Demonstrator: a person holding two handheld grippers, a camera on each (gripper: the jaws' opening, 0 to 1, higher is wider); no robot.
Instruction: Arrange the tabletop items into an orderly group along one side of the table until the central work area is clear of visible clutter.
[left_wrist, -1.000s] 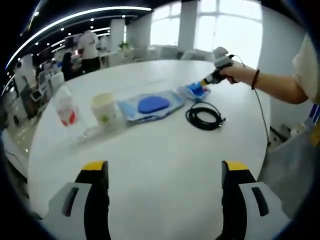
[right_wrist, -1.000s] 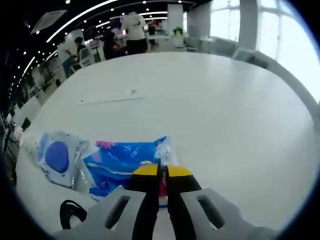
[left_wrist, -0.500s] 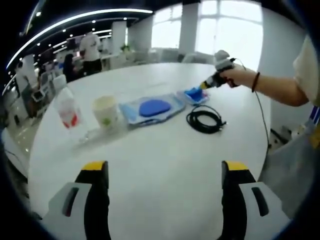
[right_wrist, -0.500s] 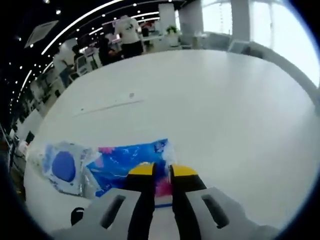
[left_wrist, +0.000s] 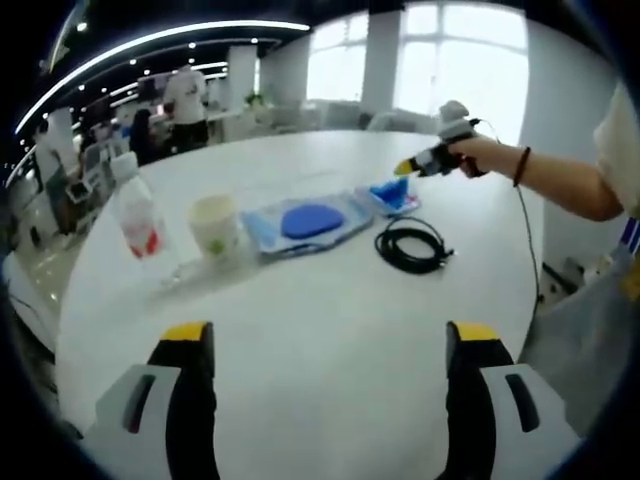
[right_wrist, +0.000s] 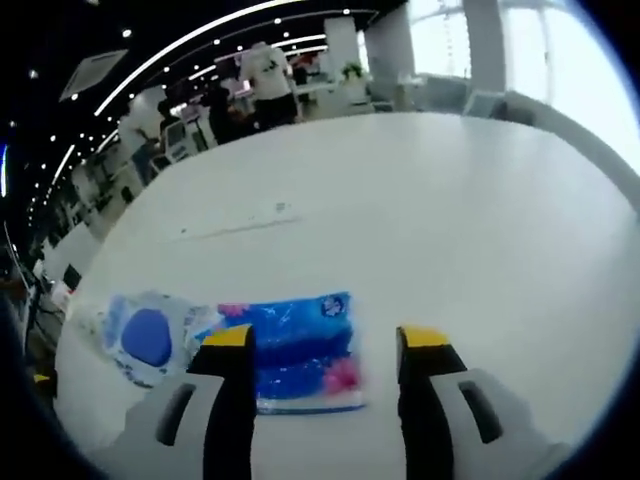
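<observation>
Hovering low over the round white table (left_wrist: 330, 340), the left gripper (left_wrist: 330, 345) has its yellow-tipped jaws spread wide with nothing between them and bare tabletop beneath. Beyond it, in the left gripper view, a coiled black cable (left_wrist: 411, 246) lies on the white surface, and just past that runs a loose row of things: a clear plastic bottle with a red label (left_wrist: 139, 217) at the left, a pale paper cup with a green mark (left_wrist: 215, 225) beside it, then a clear plastic pouch holding a blue oval pad (left_wrist: 305, 220), then a small blue printed packet (left_wrist: 395, 194) near the far right edge. The right gripper (left_wrist: 410, 166), held in a person's hand (left_wrist: 480, 155) with a dark band at the wrist, hangs just above that packet. In the right gripper view, the right gripper's jaws stand apart, empty, with the blue packet (right_wrist: 300, 350) lying flat on the table between them; it is glossy, rectangular, with pink and white printing. The pouch with the blue pad (right_wrist: 150, 335) touches its left end. Farther off, people stand among desks.
</observation>
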